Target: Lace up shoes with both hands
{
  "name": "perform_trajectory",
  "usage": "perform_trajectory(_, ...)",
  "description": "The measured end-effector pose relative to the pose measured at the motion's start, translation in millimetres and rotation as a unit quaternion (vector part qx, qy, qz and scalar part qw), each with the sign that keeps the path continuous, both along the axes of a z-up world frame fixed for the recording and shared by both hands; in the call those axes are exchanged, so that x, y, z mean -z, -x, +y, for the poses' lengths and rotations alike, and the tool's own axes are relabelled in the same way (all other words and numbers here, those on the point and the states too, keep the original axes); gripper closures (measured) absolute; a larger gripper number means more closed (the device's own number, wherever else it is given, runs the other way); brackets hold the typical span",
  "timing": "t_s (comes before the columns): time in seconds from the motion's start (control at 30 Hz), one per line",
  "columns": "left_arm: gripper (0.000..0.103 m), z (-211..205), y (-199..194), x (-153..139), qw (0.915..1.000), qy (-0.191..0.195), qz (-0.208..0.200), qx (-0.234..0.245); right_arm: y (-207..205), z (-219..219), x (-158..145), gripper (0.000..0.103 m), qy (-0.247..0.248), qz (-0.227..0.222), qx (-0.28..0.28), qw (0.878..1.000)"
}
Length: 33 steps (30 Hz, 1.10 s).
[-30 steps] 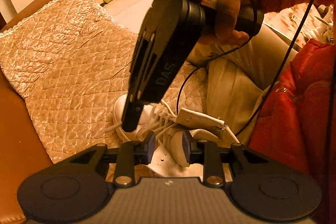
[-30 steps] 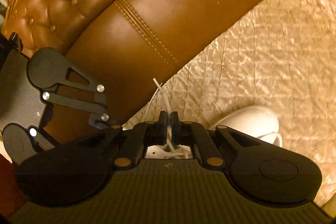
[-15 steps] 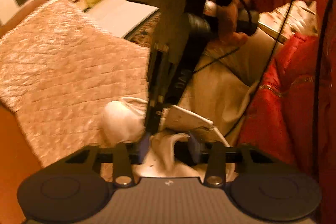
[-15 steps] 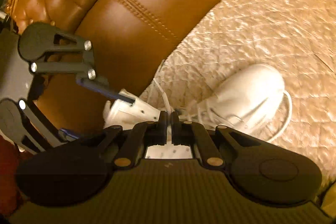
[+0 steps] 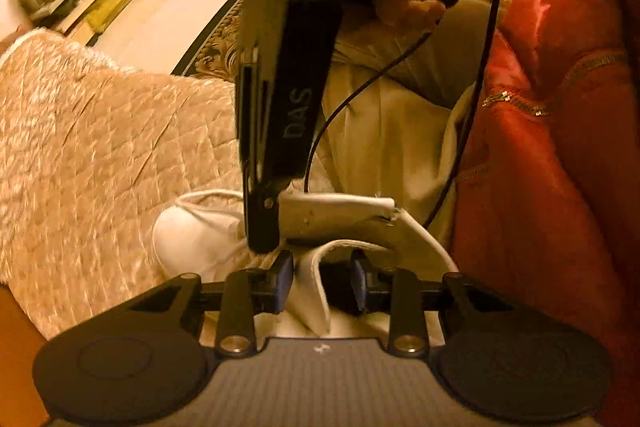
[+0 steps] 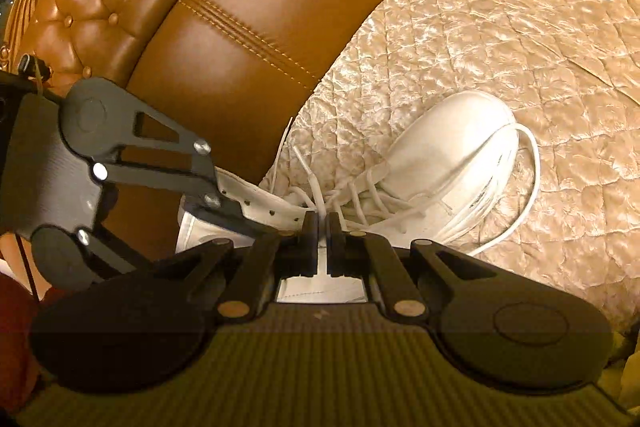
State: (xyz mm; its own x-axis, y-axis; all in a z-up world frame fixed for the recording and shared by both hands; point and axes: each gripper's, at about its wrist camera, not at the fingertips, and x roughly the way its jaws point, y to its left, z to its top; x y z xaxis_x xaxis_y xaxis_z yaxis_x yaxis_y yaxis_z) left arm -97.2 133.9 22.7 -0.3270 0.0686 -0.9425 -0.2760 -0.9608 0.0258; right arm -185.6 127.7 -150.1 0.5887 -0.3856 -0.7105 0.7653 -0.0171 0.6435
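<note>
Looking at this one, your white shoe (image 6: 448, 163) lies on the quilted cover (image 6: 520, 27) of the brown leather sofa (image 6: 248, 7), toe pointing away from you, long axis running from the collar under your tools out to the toe.

Your right gripper (image 6: 323, 223) is pressed nearly together on a thin white lace (image 6: 316, 195) that rises just above the pads. It sits right over the eyelet rows, so it's the one nearer the lacing.

Your left gripper (image 5: 320, 279) stands partly spread around the shoe's tongue (image 5: 316, 291) at the collar end. The left pad looks close to the tongue, the right pad shows a dark gap, so I'd call it around, not clamped. Motion blur there, so take that loosely.

What the next move turns on, I think: the free eyelets sit just ahead of the right tool, toward the toe.

Materials: smooth, stiff-looking upper, rounded toe, flat floppy lace looping loose past the toe, shiny crinkled fabric underneath.
</note>
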Motion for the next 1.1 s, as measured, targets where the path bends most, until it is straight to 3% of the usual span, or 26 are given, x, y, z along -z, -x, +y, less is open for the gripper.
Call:
perform_trajectory(0.03, 0.069, 2.7, 0.6, 1.6, 1.0000, 0.005, 0.002, 0.007, -0.3, -0.1, 0.1, 0.097, -0.001, 0.001, -0.001, 1.000)
perform_trajectory(0.17, 0.095, 7.4, -5.5, 0.6, 0.9994, 0.021, 0.029, -0.004, -1.9, 0.9, 2.8, 0.097, -0.004, 0.001, -0.008, 1.000)
perform_trajectory(0.37, 0.101, 5.3, -42.8, -31.5, 0.9884, 0.039, 0.076, -0.125, 2.9, 0.1, 4.7, 0.097, -0.003, -0.012, -0.005, 1.000)
perform_trajectory(0.47, 0.102, 15.3, -56.6, -41.4, 0.9819, 0.048, 0.099, -0.154, 4.9, -2.9, 4.8, 0.097, -0.005, -0.011, -0.007, 1.000)
perform_trajectory(0.57, 0.102, 16.2, -63.2, -40.7, 0.9771, 0.036, 0.109, -0.179, 5.0, -7.1, 0.6, 0.096, -0.006, 0.005, -0.026, 1.000)
perform_trajectory(0.7, 0.102, 16.3, -64.1, -42.0, 0.9777, 0.041, 0.113, -0.172, -5.0, -12.1, -9.7, 0.096, -0.018, 0.069, -0.096, 0.993)
perform_trajectory(0.87, 0.100, 16.6, -57.7, -38.7, 0.9781, 0.050, 0.105, -0.173, -27.1, -15.8, -14.5, 0.096, -0.043, 0.171, -0.204, 0.963)
perform_trajectory(0.93, 0.095, 14.4, -53.5, -36.8, 0.9760, 0.043, 0.105, -0.186, -25.3, -21.6, -15.7, 0.096, -0.044, 0.178, -0.207, 0.961)
perform_trajectory(1.03, 0.072, 8.4, -48.9, -31.8, 0.9732, 0.031, 0.106, -0.202, -17.7, -27.6, -18.1, 0.096, -0.020, 0.148, -0.178, 0.973)
perform_trajectory(1.1, 0.072, 3.8, -46.2, -27.1, 0.9717, 0.021, 0.106, -0.210, -13.6, -27.9, -18.1, 0.096, 0.000, 0.124, -0.158, 0.980)
